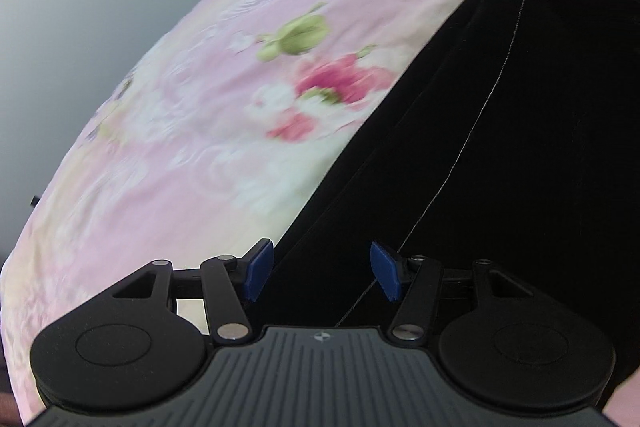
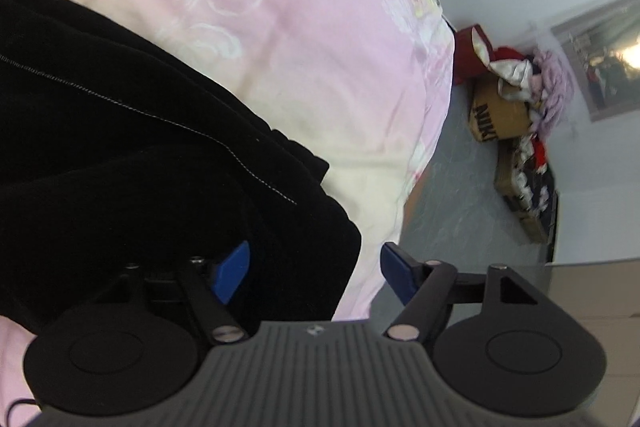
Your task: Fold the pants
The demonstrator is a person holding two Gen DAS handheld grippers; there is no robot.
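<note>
**Inspector:** Pants [image 1: 520, 107], black, lie spread on a pink floral bedcover [image 1: 180, 107]. A pale stitched seam runs the length of the cloth. Report the left tool.

**Assistant:** Left gripper [image 1: 322, 275] sits low over the near edge of the pants. Its blue pads [image 1: 260, 267] stand apart, with black cloth and the seam showing in the gap between them. Neither pad can be seen pressing the fabric. Motion blur softens the bedcover pattern in the left wrist view.

**Inspector:** And the right?

**Assistant:** Right gripper [image 2: 316, 275] is at a rounded, bunched end of the pants [image 2: 140, 147]. Its fingers are apart. The left pad lies against a fold of black cloth; the right pad is clear of the cloth, over bedcover [image 2: 300, 27] and grey floor [image 2: 460, 207]. Whether the left pad is touching the fabric I cannot tell. The same tool shows in the far top corner of the left wrist view, at the far end of the pants.

**Inspector:** Surroundings?

**Assistant:** Beyond the bed edge, a cardboard box [image 2: 498, 115] stands against the wall, with loose clothing [image 2: 540, 87] heaped on it.
</note>
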